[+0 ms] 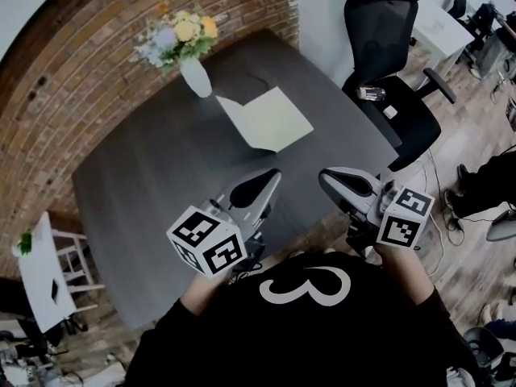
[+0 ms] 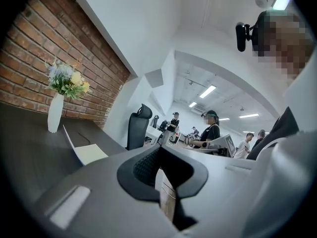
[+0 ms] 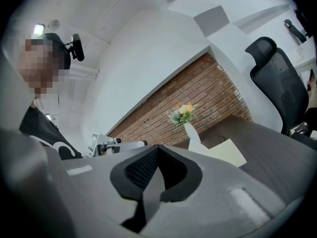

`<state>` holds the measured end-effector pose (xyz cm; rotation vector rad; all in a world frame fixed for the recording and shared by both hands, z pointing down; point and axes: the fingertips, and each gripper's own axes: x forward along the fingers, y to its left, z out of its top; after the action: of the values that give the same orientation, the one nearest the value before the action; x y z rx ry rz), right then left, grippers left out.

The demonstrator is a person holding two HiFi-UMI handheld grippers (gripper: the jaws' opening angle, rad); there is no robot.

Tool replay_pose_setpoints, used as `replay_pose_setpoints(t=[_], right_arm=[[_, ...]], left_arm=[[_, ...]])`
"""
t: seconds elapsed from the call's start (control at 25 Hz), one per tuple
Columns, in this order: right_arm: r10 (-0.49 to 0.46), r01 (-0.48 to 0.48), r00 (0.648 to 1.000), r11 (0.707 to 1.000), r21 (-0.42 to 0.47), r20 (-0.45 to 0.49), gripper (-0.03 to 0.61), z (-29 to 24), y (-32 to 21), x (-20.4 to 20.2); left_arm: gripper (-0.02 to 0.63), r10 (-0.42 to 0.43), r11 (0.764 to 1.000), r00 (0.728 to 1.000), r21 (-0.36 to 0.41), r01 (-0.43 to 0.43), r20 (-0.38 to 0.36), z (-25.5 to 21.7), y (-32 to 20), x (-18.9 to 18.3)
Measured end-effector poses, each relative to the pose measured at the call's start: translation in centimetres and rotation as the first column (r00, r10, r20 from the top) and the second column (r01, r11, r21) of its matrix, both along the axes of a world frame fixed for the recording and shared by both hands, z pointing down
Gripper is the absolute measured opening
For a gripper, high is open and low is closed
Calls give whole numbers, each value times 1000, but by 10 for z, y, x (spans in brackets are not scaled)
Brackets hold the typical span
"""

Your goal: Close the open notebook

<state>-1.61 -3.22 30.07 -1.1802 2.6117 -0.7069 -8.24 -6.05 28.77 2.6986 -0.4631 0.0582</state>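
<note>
The open notebook lies on the far half of the dark table, pale pages up, with its left leaf raised and standing at an angle. It also shows in the left gripper view as notebook and in the right gripper view as notebook. My left gripper hovers over the table's near edge, well short of the notebook, jaws together and empty. My right gripper hangs beside it at the near right corner, also shut and empty. Both jaw pairs, left gripper and right gripper, meet at the tips.
A white vase of flowers stands just left of the notebook, near the brick wall. A black office chair is at the table's right side. A white stand is at the left. Another person's legs show at the right.
</note>
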Motion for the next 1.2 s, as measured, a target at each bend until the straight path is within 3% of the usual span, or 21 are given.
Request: replay_pose_setpoints(t=[0.32, 0.56, 0.88, 1.2], right_arm=[[-86, 86, 996, 996, -17, 17, 2, 6, -42, 2], [-160, 161, 987, 986, -41, 33, 2, 9, -82, 15], [-256, 257, 966, 963, -84, 15, 2, 20, -126, 34], [-325, 324, 946, 937, -127, 14, 2, 35, -155, 52]], left_arm=[[14, -113, 994, 993, -3, 113, 17, 2, -40, -6], [14, -232, 972, 972, -22, 233, 40, 7, -71, -10], [14, -377, 924, 924, -49, 380, 61, 15, -106, -6], [14, -503, 859, 860, -61, 509, 88, 31, -132, -12]])
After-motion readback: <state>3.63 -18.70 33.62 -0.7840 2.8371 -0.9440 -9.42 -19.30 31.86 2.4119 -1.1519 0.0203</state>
